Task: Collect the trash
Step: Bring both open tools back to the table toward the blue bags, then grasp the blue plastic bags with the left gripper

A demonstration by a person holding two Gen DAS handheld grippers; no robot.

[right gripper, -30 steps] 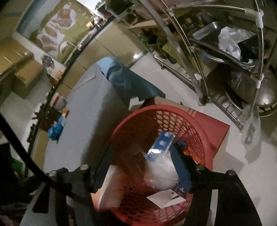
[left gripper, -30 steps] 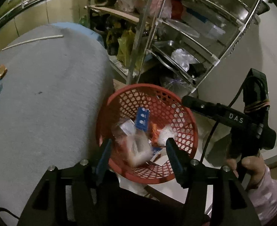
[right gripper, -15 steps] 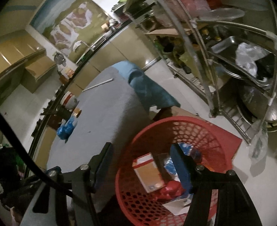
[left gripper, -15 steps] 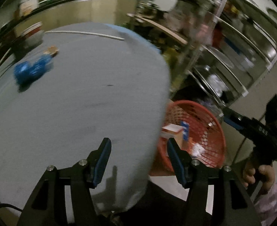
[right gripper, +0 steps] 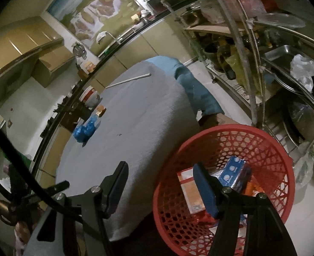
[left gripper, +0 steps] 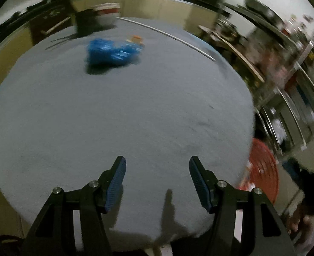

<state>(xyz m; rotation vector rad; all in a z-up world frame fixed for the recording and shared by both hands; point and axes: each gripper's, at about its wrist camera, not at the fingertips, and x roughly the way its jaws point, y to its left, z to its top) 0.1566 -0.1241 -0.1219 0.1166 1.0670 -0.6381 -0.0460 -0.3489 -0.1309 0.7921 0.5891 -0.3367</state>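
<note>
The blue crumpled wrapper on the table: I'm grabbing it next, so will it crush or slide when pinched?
The blue wrapper looks like thin crinkled plastic, so it would probably squash flat and weigh little. On the grey cloth it seems unlikely to slide far.

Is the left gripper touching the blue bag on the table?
Apart. The left wrist view shows the left gripper open and empty, with bare grey table between it and the blue bag.

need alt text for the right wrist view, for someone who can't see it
The open, empty right gripper hangs over the edge of a grey-covered table, above a red mesh basket on the floor holding a small carton and a blue pack. A crumpled blue bag lies on the table's far side; a metal rack stands behind the basket.
</note>
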